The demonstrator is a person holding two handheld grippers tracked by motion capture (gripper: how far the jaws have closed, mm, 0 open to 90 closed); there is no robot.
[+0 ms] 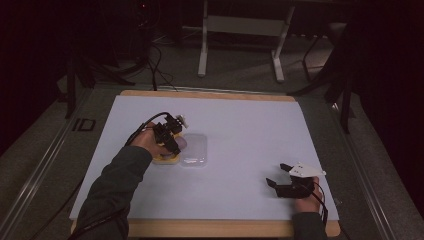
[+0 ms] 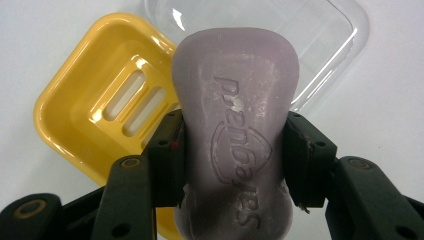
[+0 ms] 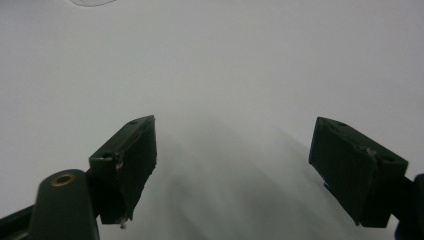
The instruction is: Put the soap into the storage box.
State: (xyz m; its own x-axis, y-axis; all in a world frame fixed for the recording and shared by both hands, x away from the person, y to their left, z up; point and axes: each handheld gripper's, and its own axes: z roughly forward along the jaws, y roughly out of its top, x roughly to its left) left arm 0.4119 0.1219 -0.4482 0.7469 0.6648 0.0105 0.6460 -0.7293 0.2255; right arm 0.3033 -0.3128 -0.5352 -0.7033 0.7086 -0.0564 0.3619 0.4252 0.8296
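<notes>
We are holding a purple soap bar [image 2: 235, 130] in our left gripper [image 2: 235, 155], the two black jaws clenched on its narrowed waist, one pad on each side. In the left gripper view the bar is hanging above the table, over the seam between a yellow soap dish [image 2: 80, 105] with drain slots and a clear plastic lid [image 2: 325, 45] lying just beside it. From the high view the left gripper [image 1: 170, 137] is sitting right over the yellow soap dish [image 1: 162, 158], with the clear plastic lid [image 1: 195, 150] touching or nearly touching the dish on its right.

Our right gripper [image 1: 276, 175] is waiting well apart, near the front right of the white table sheet [image 1: 240, 125], its jaws spread wide with nothing between them.

We judge the pick-up as done. The bar is not yet resting in the dish, so lowering and releasing it is what remains, and probably fitting the lid afterwards.
</notes>
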